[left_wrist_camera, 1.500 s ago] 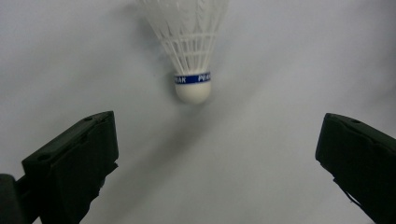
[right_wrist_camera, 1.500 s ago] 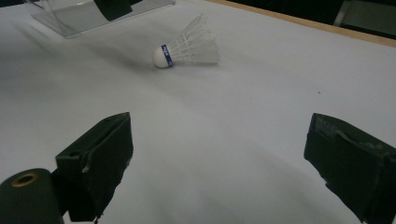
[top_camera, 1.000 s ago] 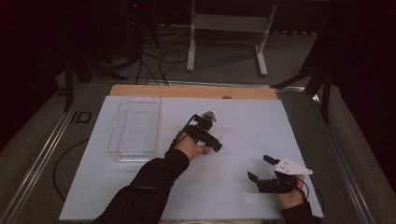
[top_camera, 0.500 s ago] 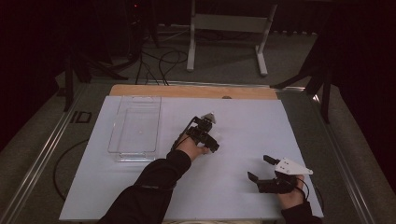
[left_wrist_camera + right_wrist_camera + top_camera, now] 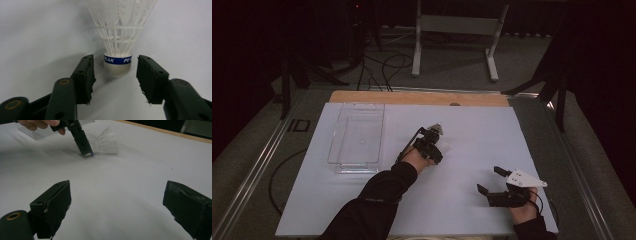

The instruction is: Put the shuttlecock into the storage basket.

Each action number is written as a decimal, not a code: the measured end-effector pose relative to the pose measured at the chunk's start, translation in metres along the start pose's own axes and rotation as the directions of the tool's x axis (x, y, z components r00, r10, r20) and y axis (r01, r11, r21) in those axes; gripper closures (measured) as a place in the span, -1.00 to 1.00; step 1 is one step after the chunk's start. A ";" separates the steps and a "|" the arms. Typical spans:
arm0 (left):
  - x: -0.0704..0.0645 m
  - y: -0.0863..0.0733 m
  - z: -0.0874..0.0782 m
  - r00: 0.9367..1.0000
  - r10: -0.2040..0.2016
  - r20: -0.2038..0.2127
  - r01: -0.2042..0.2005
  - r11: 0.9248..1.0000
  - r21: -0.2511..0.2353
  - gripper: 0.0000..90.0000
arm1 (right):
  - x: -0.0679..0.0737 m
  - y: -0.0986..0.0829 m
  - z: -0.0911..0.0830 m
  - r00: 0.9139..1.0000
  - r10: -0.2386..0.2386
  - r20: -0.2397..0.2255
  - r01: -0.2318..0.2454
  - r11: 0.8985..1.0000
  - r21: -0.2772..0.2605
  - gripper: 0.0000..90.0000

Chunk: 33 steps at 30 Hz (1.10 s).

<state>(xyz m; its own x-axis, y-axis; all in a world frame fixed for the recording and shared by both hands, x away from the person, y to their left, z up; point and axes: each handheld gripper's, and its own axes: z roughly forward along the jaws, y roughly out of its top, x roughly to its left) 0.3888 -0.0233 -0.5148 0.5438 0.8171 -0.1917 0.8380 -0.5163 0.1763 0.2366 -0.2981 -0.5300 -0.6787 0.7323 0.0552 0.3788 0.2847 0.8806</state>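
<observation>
My left gripper (image 5: 115,75) gaping either side of the shuttlecock's (image 5: 117,37) cork, seemingly untouched, mid-table, clear tray (image 5: 357,137) at nine o'clock, my right gripper (image 5: 490,181) spread wide over bare white sheet (image 5: 472,150) near the five o'clock edge.

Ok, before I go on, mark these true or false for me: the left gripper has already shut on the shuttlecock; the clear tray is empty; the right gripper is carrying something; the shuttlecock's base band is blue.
1. The left gripper has shut on the shuttlecock. False: its jaws stand open on either side of the base, with a gap on each side.
2. The clear tray is empty. True: nothing lies in it in the high view.
3. The right gripper is carrying something. False: its jaws are wide open over the bare white table surface.
4. The band around the shuttlecock's base is blue. True: it is blue with white lettering.
5. The shuttlecock lies inside the tray. False: it lies on the table, to the right of the tray.
</observation>
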 end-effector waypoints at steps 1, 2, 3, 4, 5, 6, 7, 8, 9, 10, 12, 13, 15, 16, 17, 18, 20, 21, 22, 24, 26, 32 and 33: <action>0.000 0.000 0.001 1.000 -0.002 -0.002 0.002 1.000 0.000 0.15 | 0.000 0.000 0.000 1.000 0.002 0.000 -0.002 1.000 0.000 -0.82; 0.000 0.000 0.001 1.000 0.001 -0.003 -0.001 1.000 0.005 0.20 | 0.000 0.000 0.000 1.000 0.003 -0.002 -0.003 1.000 -0.001 -0.82; 0.000 0.000 0.001 1.000 0.000 -0.006 0.000 1.000 0.003 0.23 | 0.000 0.000 0.000 1.000 0.001 -0.001 -0.001 1.000 -0.001 -0.82; 0.000 0.001 0.001 1.000 -0.002 -0.004 0.002 1.000 0.004 0.26 | 0.000 0.000 0.000 1.000 0.001 -0.001 -0.001 1.000 -0.001 -0.82; 0.000 0.001 0.002 1.000 0.002 -0.002 -0.002 1.000 0.006 0.32 | 0.000 0.000 0.000 1.000 0.001 -0.002 -0.001 1.000 -0.001 -0.82; -0.001 0.001 0.002 1.000 0.005 -0.003 -0.005 1.000 0.006 0.36 | 0.000 0.000 0.000 1.000 0.002 -0.002 -0.002 1.000 0.000 -0.82; -0.001 0.001 0.002 1.000 0.008 0.003 -0.008 1.000 0.007 0.39 | 0.000 0.000 0.000 1.000 0.001 -0.001 -0.001 1.000 0.000 -0.82; -0.001 0.001 0.002 1.000 0.012 0.003 -0.012 1.000 0.009 0.44 | 0.000 0.000 0.000 1.000 0.002 -0.001 -0.002 1.000 -0.001 -0.82; -0.001 0.001 0.002 1.000 0.014 0.000 -0.014 1.000 0.008 0.44 | 0.000 0.000 0.000 1.000 0.002 -0.002 -0.002 1.000 -0.001 -0.82; -0.001 0.001 0.002 1.000 0.018 -0.001 -0.018 1.000 0.009 0.45 | 0.000 0.000 0.000 1.000 0.002 -0.002 -0.002 1.000 -0.001 -0.82; -0.002 0.001 0.001 1.000 0.021 -0.010 -0.020 1.000 0.003 0.46 | 0.000 0.000 0.000 1.000 0.002 -0.002 -0.002 1.000 -0.001 -0.82; -0.001 0.001 0.001 1.000 0.023 -0.004 -0.023 1.000 0.007 0.46 | 0.000 0.000 0.000 1.000 0.001 -0.001 -0.001 1.000 -0.001 -0.82; -0.001 0.001 0.000 1.000 0.030 -0.005 -0.030 1.000 0.005 0.47 | 0.000 0.000 0.000 1.000 0.003 -0.001 -0.003 1.000 -0.001 -0.82; -0.001 0.001 -0.001 0.999 0.036 -0.002 -0.036 0.999 0.005 0.47 | 0.000 0.000 0.000 1.000 0.002 -0.001 -0.002 1.000 0.000 -0.82; -0.001 0.001 -0.003 0.999 0.040 0.002 -0.040 0.999 0.002 0.47 | 0.000 0.000 0.000 1.000 0.002 -0.001 -0.002 1.000 -0.001 -0.82; -0.001 0.001 -0.004 0.999 0.045 0.003 -0.045 0.999 0.000 0.47 | 0.000 0.000 0.000 1.000 0.003 -0.001 -0.003 1.000 -0.001 -0.81; -0.001 0.001 -0.007 0.998 0.067 0.015 -0.067 0.998 0.005 0.47 | 0.000 0.000 0.000 1.000 0.003 -0.002 -0.003 1.000 -0.001 -0.82; -0.001 0.001 -0.008 0.997 0.071 0.021 -0.072 0.997 0.004 0.47 | 0.000 0.000 0.000 1.000 0.002 0.000 -0.002 1.000 -0.001 -0.82; -0.002 0.001 -0.009 0.996 0.087 0.019 -0.087 0.996 0.005 0.47 | 0.000 0.000 0.000 1.000 0.002 -0.001 -0.002 1.000 0.000 -0.82; -0.003 0.001 -0.012 0.994 0.106 0.027 -0.107 0.994 0.014 0.47 | 0.000 0.000 0.000 1.000 0.001 0.000 -0.001 1.000 -0.001 -0.81; -0.004 0.000 -0.014 0.992 0.123 0.033 -0.124 0.992 0.017 0.47 | 0.000 0.000 0.001 1.000 0.003 -0.002 -0.003 1.000 -0.001 -0.81; -0.006 -0.004 -0.019 0.982 0.184 0.047 -0.186 0.982 0.042 0.47 | 0.000 0.000 0.001 1.000 0.004 -0.004 -0.004 1.000 -0.003 -0.81; -0.006 -0.005 -0.020 0.981 0.186 0.054 -0.189 0.981 0.044 0.47 | 0.000 0.000 0.001 1.000 0.005 -0.004 -0.005 1.000 -0.003 -0.81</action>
<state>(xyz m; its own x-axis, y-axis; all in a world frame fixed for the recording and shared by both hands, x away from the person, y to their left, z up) 0.3804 -0.0210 -0.4951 0.6918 0.6916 -0.2074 0.7217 -0.6719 0.1666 0.2370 -0.2980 -0.5304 -0.6792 0.7314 0.0617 0.3806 0.2791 0.8816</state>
